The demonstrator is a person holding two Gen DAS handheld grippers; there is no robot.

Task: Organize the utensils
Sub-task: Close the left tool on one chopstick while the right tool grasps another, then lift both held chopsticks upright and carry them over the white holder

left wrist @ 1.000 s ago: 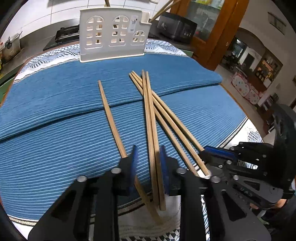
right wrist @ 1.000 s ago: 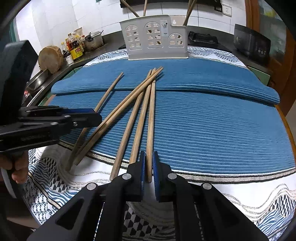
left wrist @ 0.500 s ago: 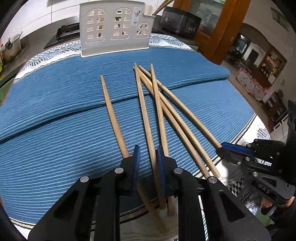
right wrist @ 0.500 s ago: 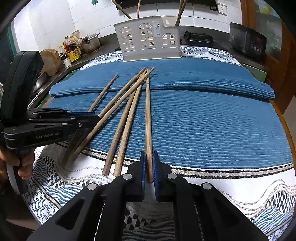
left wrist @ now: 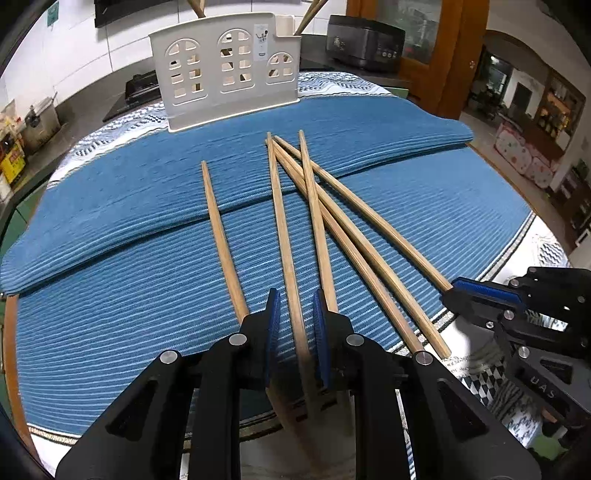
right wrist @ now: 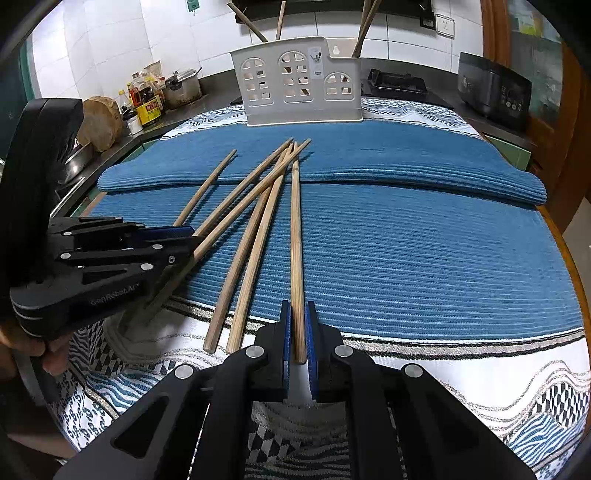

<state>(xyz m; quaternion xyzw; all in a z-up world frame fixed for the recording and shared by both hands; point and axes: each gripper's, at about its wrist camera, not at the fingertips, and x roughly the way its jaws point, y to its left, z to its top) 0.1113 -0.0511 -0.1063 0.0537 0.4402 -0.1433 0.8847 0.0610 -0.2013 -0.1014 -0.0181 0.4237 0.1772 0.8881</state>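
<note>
Right wrist view, bottom centre: right gripper point(right wrist: 297, 332), blue pads nearly together, clenched on butt end of one chopstick point(right wrist: 295, 236). Stick light brown wood, long, round, runs straight up frame centre, tip near the fan's meeting point. Butt end sits over white patterned cloth point(right wrist: 461, 373), shaft over blue mat point(right wrist: 424, 251).

Left wrist view, bottom centre: left gripper point(left wrist: 295, 325), jaws narrowly apart, straddling a second chopstick point(left wrist: 284, 236). Gaps visible both sides of that stick, pads not pressing it; released. Same gripper at left edge of right wrist view point(right wrist: 184, 240), low over the stick ends.

Five sticks in all, fanned on the mat. Tips converge upper centre point(left wrist: 280, 144) on a second folded blue mat point(left wrist: 369, 129); butts spread toward lower frame. Lone stick point(left wrist: 221, 236) apart at left of fan, butt hidden behind left finger. Two more point(left wrist: 369, 236) angle to lower right, lying just beside each other, ends over mat's striped border. Right gripper's black body and blue pad at right edge point(left wrist: 480, 295), at the butt of the outermost stick.

Far, upper centre: white plastic holder point(right wrist: 299, 79), arched window cutouts, upright at mat's far edge. Several sticks point(right wrist: 364, 22) standing in it, leaning. Counter behind: dark appliance point(right wrist: 491, 92) upper right, bottles and pot point(right wrist: 162, 92) upper left.
</note>
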